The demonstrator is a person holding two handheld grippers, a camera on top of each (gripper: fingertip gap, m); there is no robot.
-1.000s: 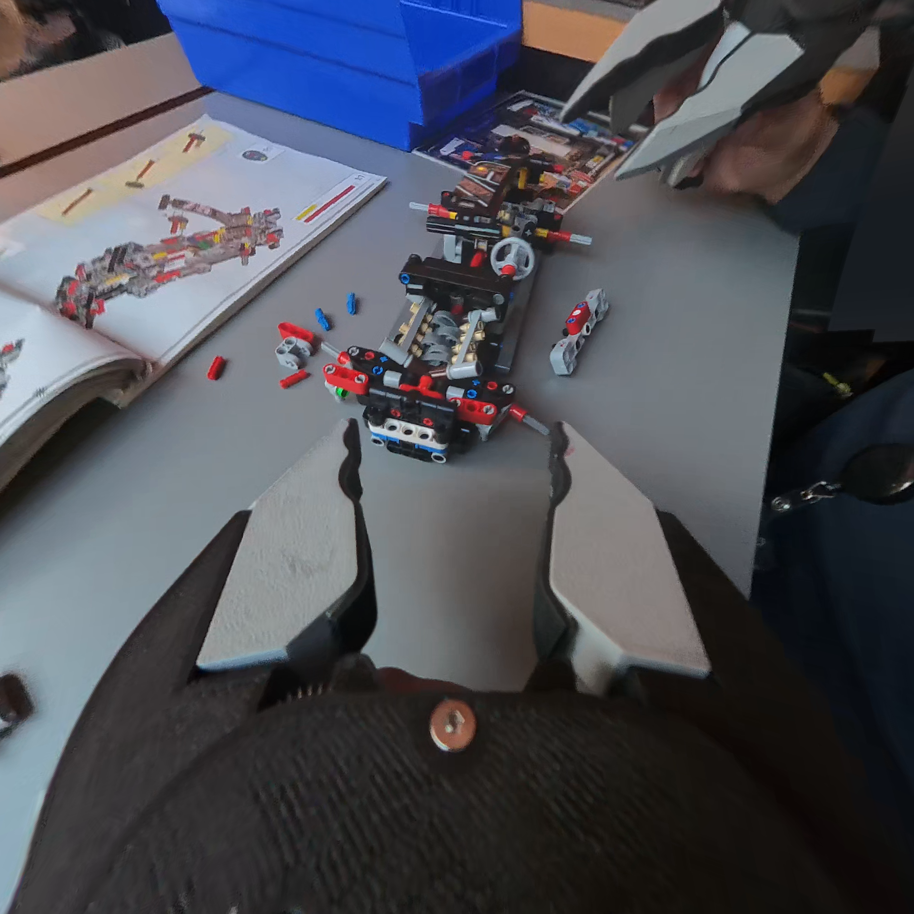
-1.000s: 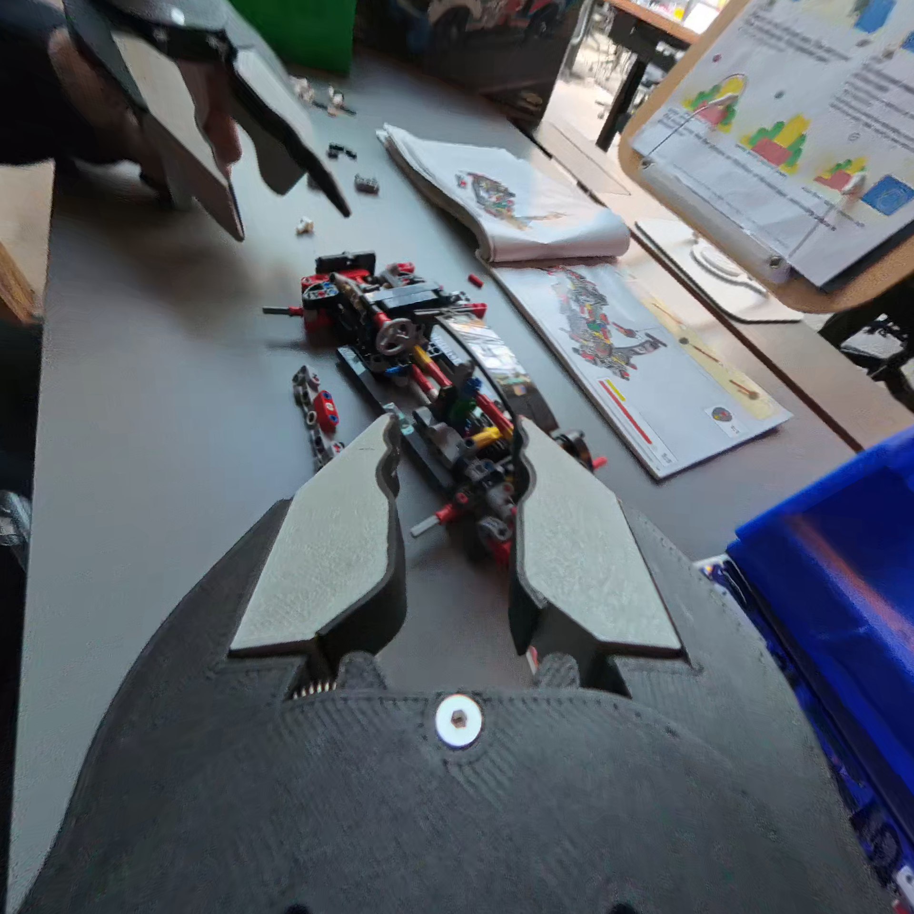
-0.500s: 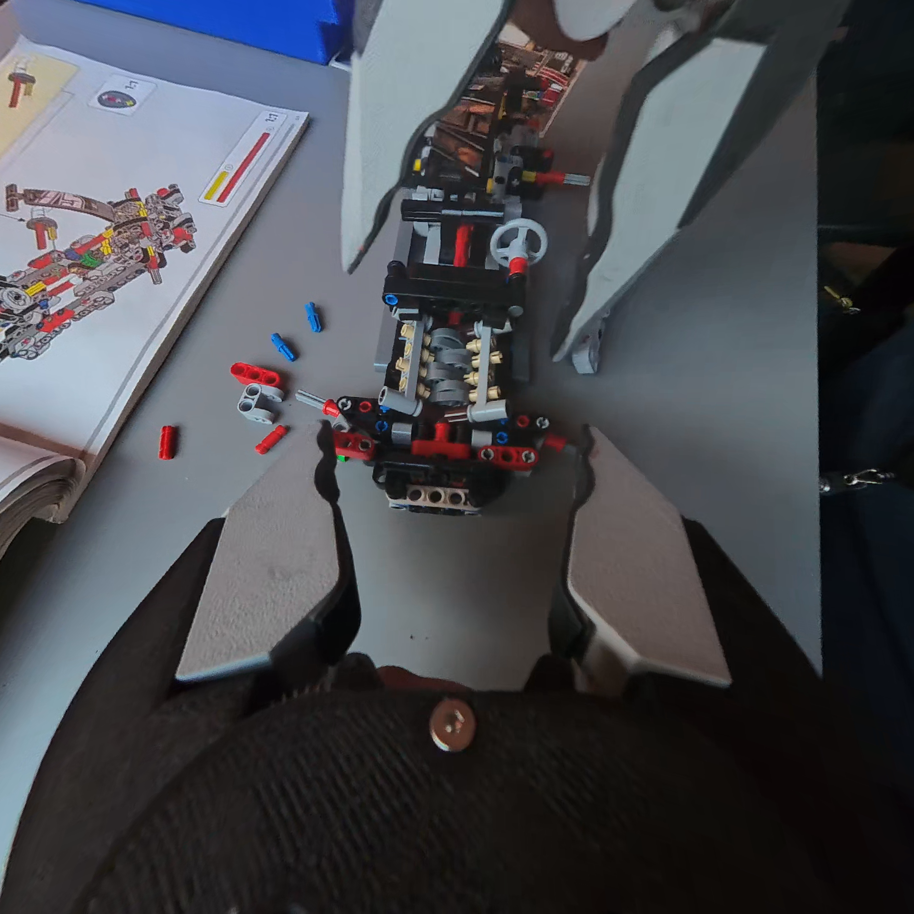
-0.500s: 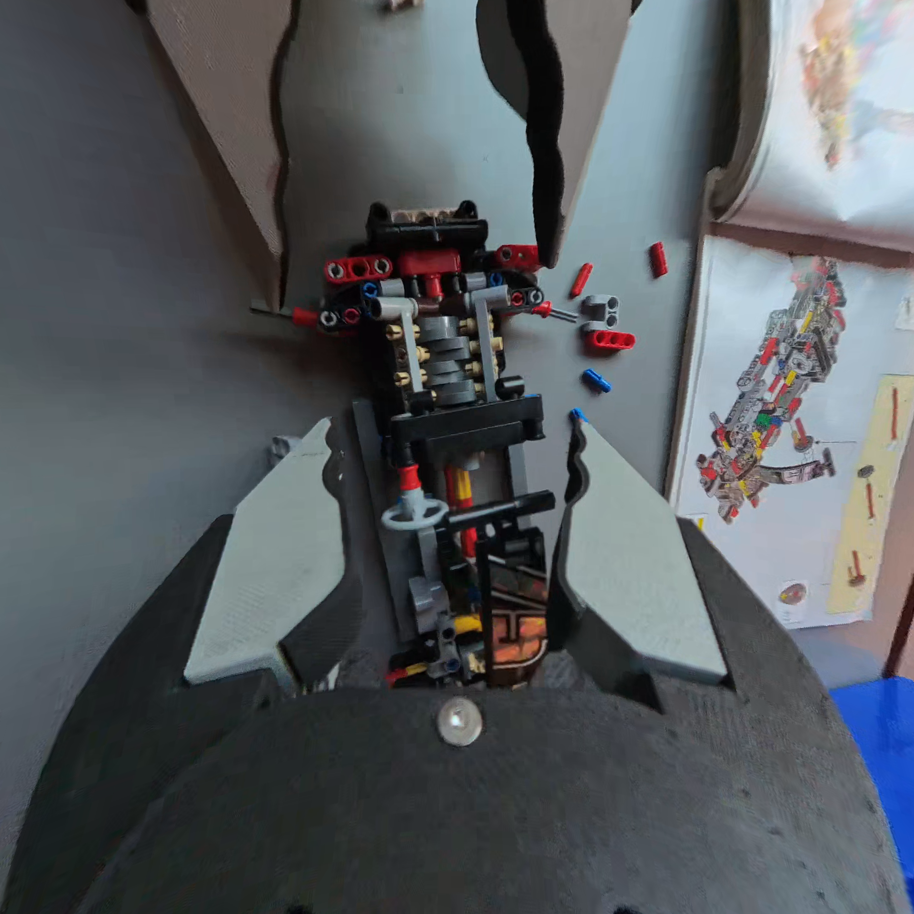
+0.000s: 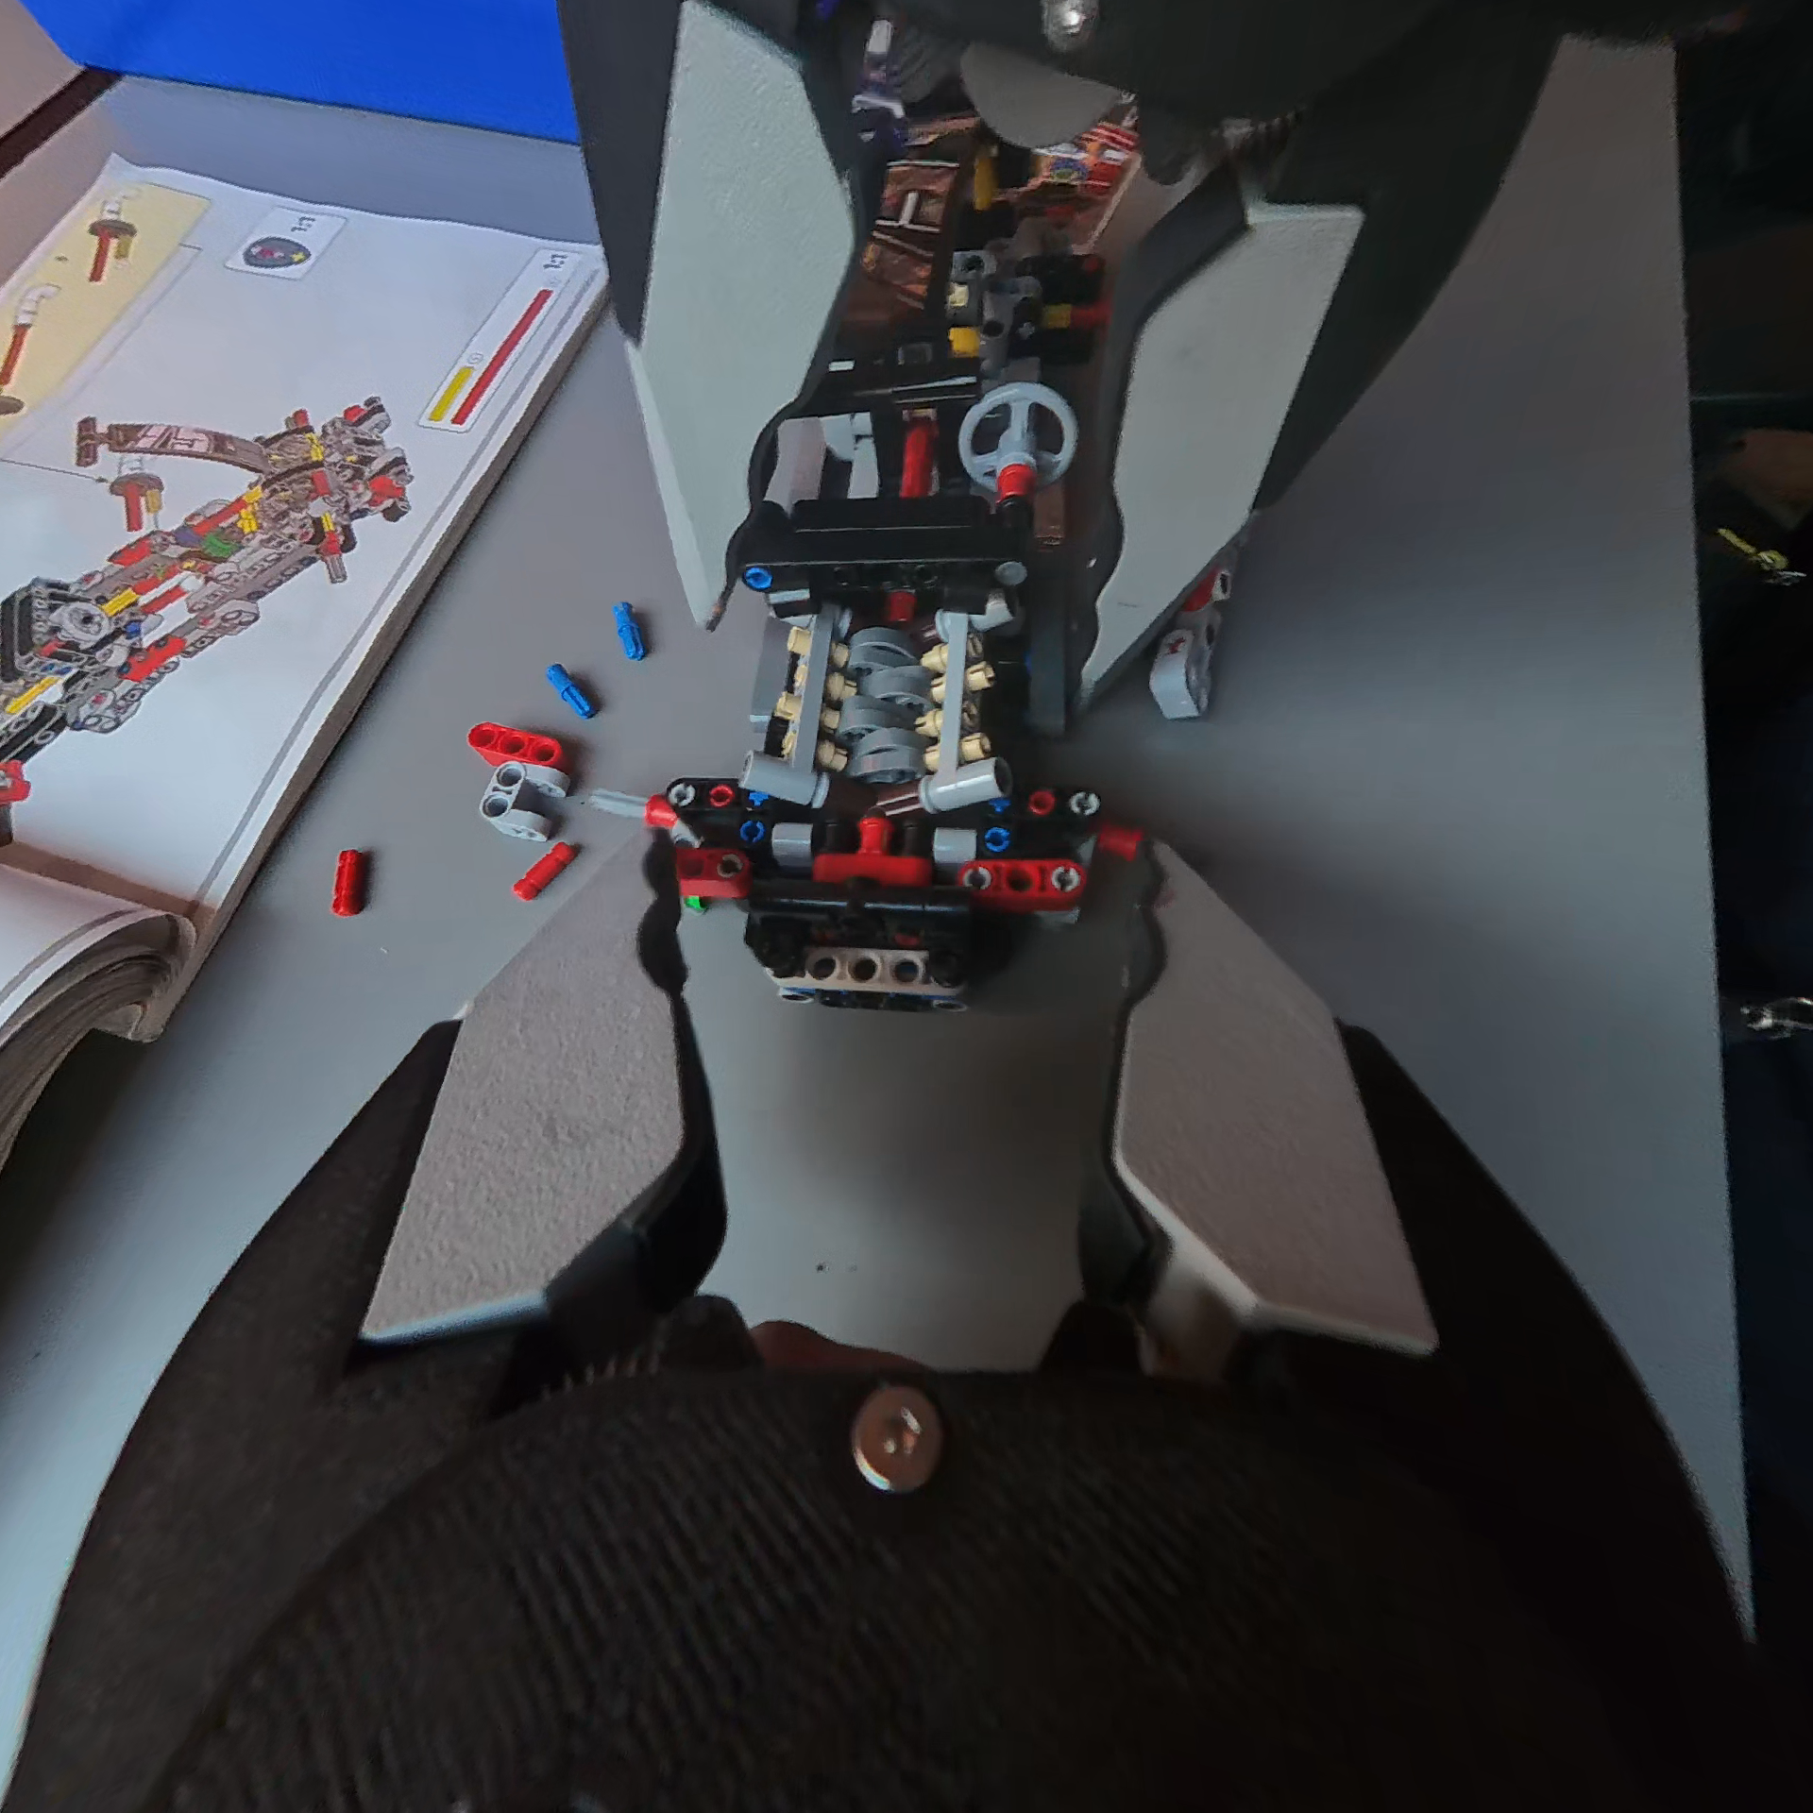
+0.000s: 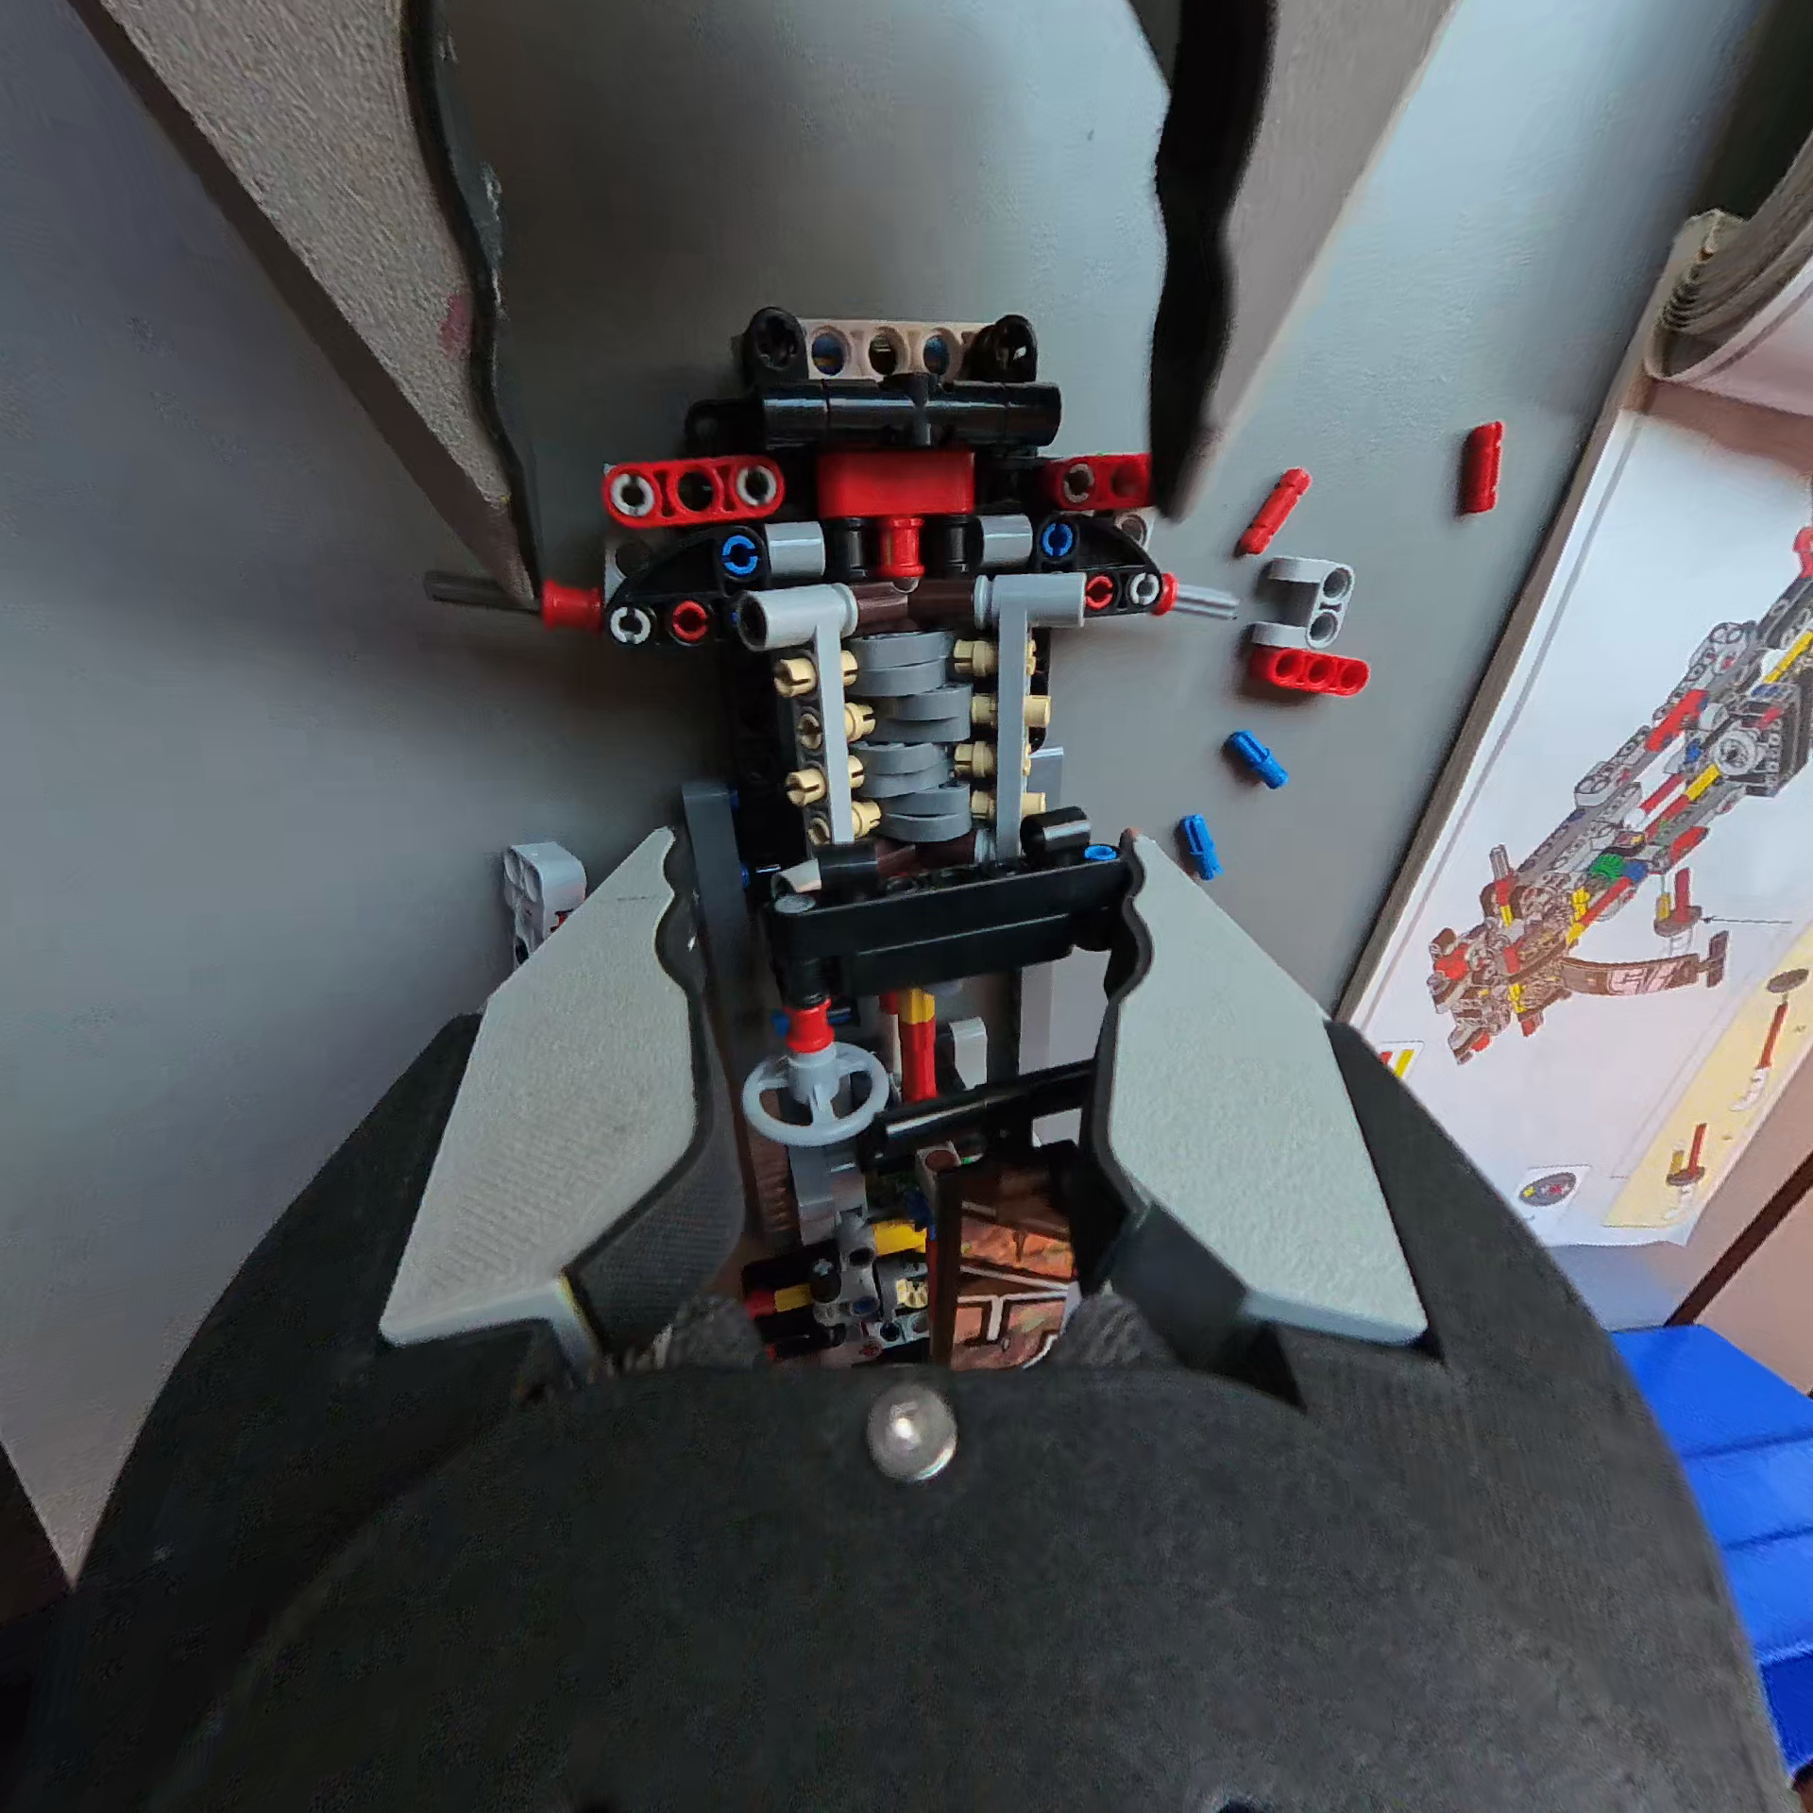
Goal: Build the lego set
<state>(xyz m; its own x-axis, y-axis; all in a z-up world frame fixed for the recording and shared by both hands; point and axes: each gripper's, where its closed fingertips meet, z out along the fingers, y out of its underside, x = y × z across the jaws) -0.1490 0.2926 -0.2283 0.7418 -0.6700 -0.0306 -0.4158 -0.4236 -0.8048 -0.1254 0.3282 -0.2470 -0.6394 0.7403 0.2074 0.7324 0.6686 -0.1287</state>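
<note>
Plainly both pairs of jaws stand wide and grip nothing: the left gripper [image 5: 903,883] straddles the red-and-black end of the brick-built chassis [image 5: 883,706] lying mid-worktop [image 5: 1423,883], and the right gripper [image 6: 898,883] brackets its black crossbeam. Closing unevenly could likely pop beams or skew the frame, and a sweep toward 9 o'clock might scatter the loose pins [image 5: 572,689] beside the instruction booklet [image 5: 245,471]

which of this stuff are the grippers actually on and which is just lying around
At the grippers:
- chassis of toy bricks, standing between the open-spread fingers of the left gripper at one end and the right gripper near its middle; whether the pads press on it is unclear

Lying about:
- loose pieces, red, blue and grey
- grey beam
- open manual
- blue bin
</note>
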